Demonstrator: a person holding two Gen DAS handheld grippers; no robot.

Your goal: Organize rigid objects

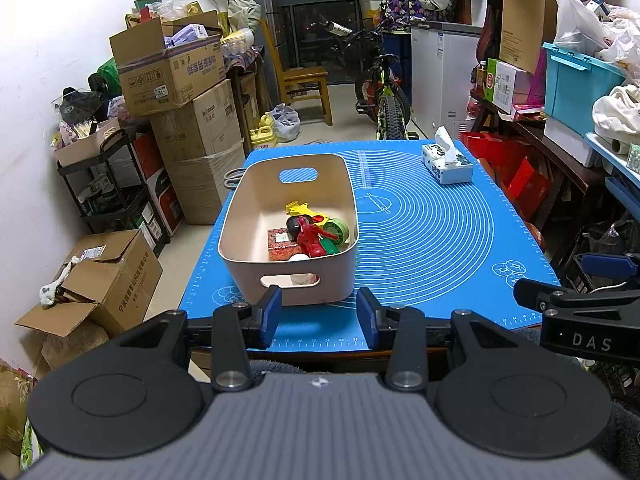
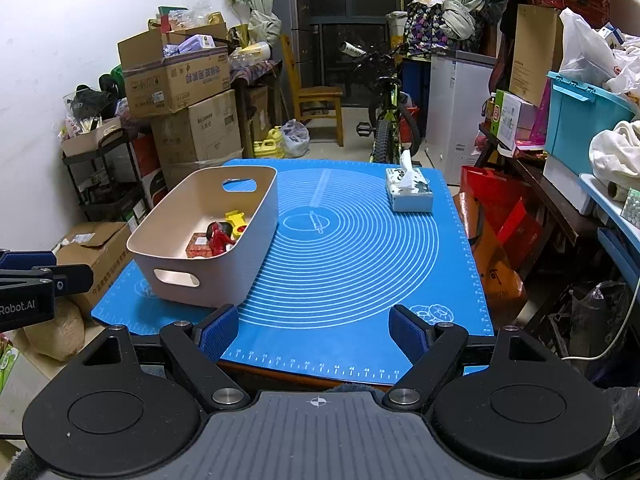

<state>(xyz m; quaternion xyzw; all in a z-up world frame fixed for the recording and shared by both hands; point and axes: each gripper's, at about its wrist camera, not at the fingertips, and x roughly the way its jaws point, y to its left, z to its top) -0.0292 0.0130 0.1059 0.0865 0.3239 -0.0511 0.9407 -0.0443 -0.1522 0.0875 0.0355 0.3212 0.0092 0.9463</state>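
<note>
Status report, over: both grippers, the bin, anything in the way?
Left gripper open, empty, at the table edge. Right gripper open, empty. Beige bin holds the toys. Only the tissue box on the mat.

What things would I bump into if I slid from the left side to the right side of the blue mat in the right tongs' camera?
Beige basket → rolling pin drawing → tissue box

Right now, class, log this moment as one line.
left gripper: open | right gripper: open | beige plastic bin: holds toys | blue silicone mat: tissue box
</note>
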